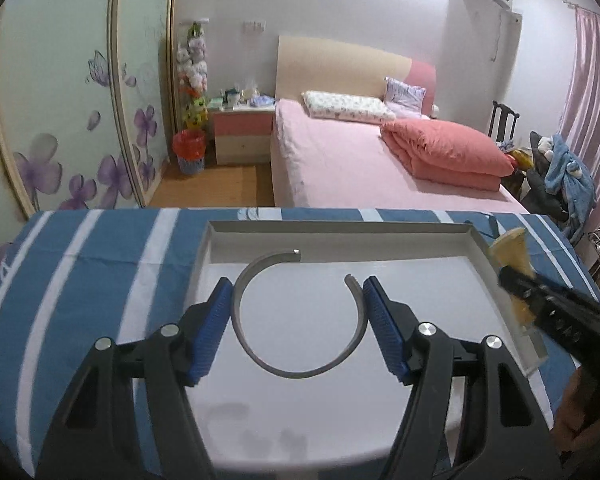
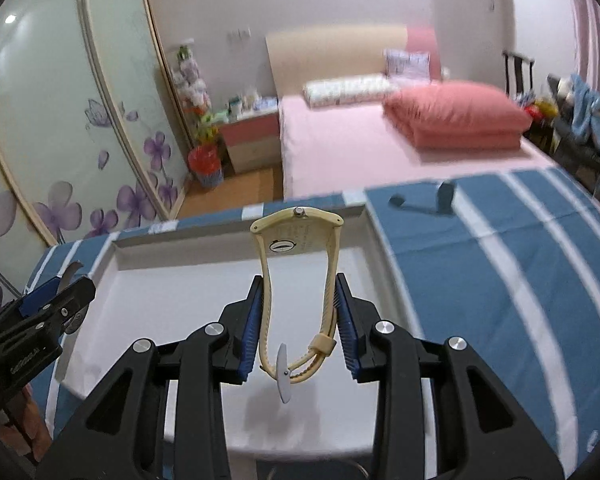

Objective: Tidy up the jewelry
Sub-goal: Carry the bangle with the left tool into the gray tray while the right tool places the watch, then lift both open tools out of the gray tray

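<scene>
Blue-padded left tongs point(image 1: 298, 312) angle downward over a white tray point(image 1: 480, 246) on the striped counter point(image 1: 80, 264), clamped across one grey open bangle point(image 1: 300, 320). The right tongs point(image 2: 298, 320), tilted likewise over the tray, grip one cream wristwatch point(image 2: 298, 276) by its strap. Each view shows the other tongs only at its edge, blurred and partly cut off.

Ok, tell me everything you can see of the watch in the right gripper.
The watch is cream-yellow, its strap looking like plastic or rubber. The case is at the top, its back with a round stamped mark facing the camera and a small metal crown on the upper edge. The strap hangs as a closed loop, buckled low with a silver buckle and keeper. The right gripper is shut on the strap's two sides, holding it over the white tray.
</scene>
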Demonstrator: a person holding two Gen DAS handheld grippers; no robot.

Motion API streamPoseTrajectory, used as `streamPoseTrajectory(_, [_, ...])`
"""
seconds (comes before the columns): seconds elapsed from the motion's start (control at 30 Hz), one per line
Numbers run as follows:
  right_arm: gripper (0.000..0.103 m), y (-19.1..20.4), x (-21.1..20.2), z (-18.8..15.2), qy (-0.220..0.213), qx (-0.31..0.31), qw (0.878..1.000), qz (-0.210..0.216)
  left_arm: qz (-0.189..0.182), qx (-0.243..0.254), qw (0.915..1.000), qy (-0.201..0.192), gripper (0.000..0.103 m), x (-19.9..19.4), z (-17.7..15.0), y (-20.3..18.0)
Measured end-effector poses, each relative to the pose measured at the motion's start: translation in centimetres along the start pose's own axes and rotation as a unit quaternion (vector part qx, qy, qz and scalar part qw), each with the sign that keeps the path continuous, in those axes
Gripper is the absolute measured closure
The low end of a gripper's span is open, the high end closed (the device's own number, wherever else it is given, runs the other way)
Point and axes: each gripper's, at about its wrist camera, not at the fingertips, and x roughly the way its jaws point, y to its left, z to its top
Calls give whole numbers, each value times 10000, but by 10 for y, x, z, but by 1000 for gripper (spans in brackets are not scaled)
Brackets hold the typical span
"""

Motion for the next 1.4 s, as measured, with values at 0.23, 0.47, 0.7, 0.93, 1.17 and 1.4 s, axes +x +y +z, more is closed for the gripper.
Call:
streamPoseTrajectory(0.23, [65,7,29,-6,480,-60,9987,-166,0,6,9994,332,38,35,-4,-4])
streamPoseTrajectory(0.47, [38,9,19,-5,342,-178,9990,-224,31,-41,9985,545,37,54,-6,0])
streamPoseTrajectory(0.7, [37,4,4,-3,207,-148,9994,-237,21,-109,9993,358,35,42,2,5])
streamPoseTrajectory(0.93, [38,6,-29,-6,10,-232,9995,-196,114,-179,9997,150,35,0,-5,18])
streamPoseTrajectory(1.17, [38,-1,-87,-48,-82,-396,9991,-86,124,-191,9992,-326,26,-83,-50,38])
streamPoseTrajectory(1.4, [38,-10,-119,-108,116,-579,9982,-88,153,-328,9975,-606,22,-149,-119,58])
